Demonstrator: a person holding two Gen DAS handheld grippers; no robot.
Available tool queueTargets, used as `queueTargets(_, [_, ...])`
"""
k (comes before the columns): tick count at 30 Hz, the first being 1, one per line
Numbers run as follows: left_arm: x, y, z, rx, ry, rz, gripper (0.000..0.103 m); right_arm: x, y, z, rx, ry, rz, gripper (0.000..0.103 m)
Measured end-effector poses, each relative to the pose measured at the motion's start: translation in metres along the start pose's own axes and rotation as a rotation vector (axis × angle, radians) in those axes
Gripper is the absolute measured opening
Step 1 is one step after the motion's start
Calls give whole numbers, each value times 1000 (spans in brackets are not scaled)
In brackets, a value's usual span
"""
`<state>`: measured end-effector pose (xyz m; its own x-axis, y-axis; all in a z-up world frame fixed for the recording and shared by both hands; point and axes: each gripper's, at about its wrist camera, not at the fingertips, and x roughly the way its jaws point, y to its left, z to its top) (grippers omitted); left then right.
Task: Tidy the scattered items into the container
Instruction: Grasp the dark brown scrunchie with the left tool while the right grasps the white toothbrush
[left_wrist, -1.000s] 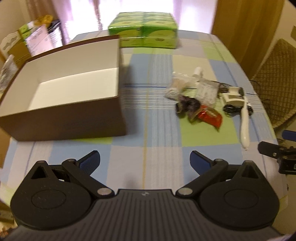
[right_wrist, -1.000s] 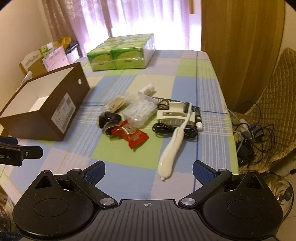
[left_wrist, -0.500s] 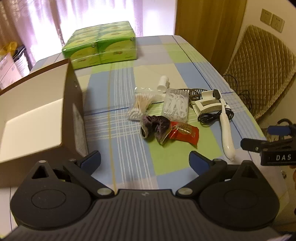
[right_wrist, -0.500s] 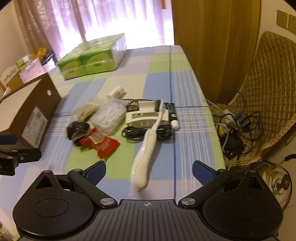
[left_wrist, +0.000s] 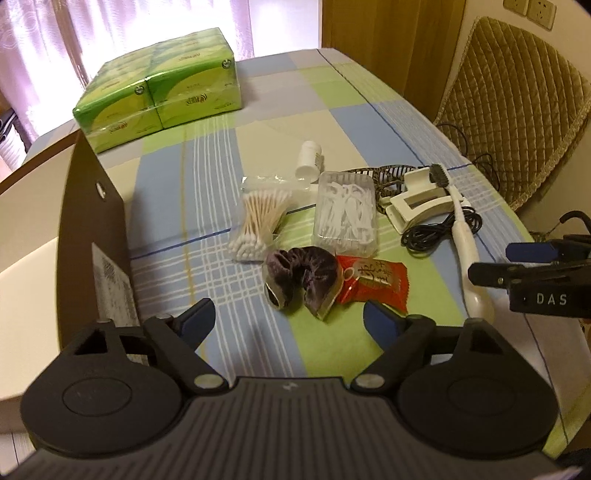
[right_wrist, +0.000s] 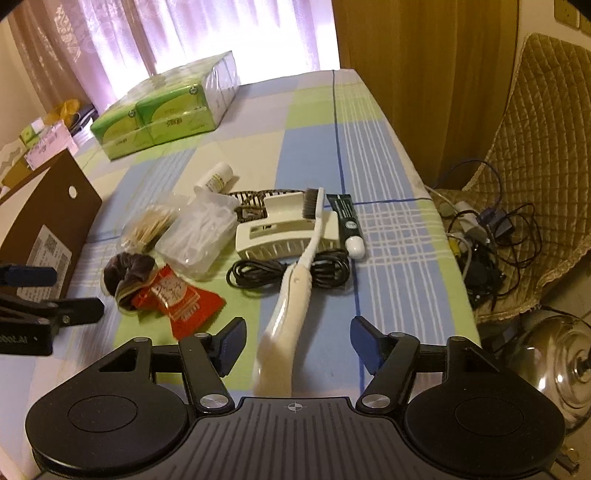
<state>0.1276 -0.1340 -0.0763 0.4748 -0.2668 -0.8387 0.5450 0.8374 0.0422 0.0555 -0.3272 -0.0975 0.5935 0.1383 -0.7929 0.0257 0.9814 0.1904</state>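
Both of your grippers are spread wide with nothing between the blue pads: your left gripper (left_wrist: 284, 319) hangs over the checked tablecloth (left_wrist: 207, 177) just short of the crumpled purple velvet scrunchie (left_wrist: 301, 273), and your right gripper (right_wrist: 295, 341) has its fingers either side of the fat glossy handle of the white brush (right_wrist: 295, 277), not touching it as far as I can see. The scattered stuff sits in one loose cluster mid-table: a crinkly red foil snack packet (left_wrist: 375, 282) touching the scrunchie, a clear bag of cotton swabs (left_wrist: 258, 221), a ribbed clear plastic tub of floss picks (left_wrist: 347, 216), a little white bottle (left_wrist: 308, 162) lying on its side, a chunky cream hair claw clip (right_wrist: 284, 230), a coiled black cable (right_wrist: 258, 275) under the brush, and a dark tube with a white cap (right_wrist: 347, 221). The container, a brown cardboard box (left_wrist: 96, 236) with a white inside, stands to your left of the pile, well apart from it. A shiny green tissue multipack (left_wrist: 159, 88) sits at the far end.
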Motion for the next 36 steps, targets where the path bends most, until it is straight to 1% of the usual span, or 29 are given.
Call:
queueTargets(1, [3, 1, 2, 1, 5, -3, 82, 3, 0, 2, 2, 3, 6, 55])
queueTargets(7, [20, 4, 11, 6, 30, -28, 77, 18, -1, 10, 12, 15, -5, 55])
queueTargets(12, [33, 4, 17, 22, 41, -52, 77, 24, -4, 12, 27, 32, -14, 55])
queueTargets(16, [48, 5, 24, 15, 49, -66, 76, 27, -5, 13, 42, 37, -26, 55])
queueTargets(18, [54, 6, 26, 8, 52, -78, 67, 27, -5, 12, 46, 35, -31, 55])
queueTargets(20, [59, 10, 26, -7, 57, -106, 43, 27, -5, 12, 48, 32, -35, 55])
queueTargets(22, [60, 14, 24, -36, 57, -139, 39, 26, -3, 11, 46, 32, -39, 55])
queueTargets(24, [57, 15, 20, -26, 41, -143, 32, 27, -2, 10, 46, 33, -43, 55])
queueTargets(26, [51, 16, 15, -9, 37, -133, 21, 27, -1, 10, 46, 34, -47, 55])
queueTargets(28, [45, 20, 10, -22, 42, -138, 19, 28, -1, 11, 45, 34, -49, 55])
queueTargets(32, [30, 26, 1, -33, 29, -115, 18, 31, 1, 12, 34, 30, -58, 55])
queueTargets(36, [22, 30, -4, -49, 32, -113, 18, 35, 2, 13, 31, 23, -68, 54])
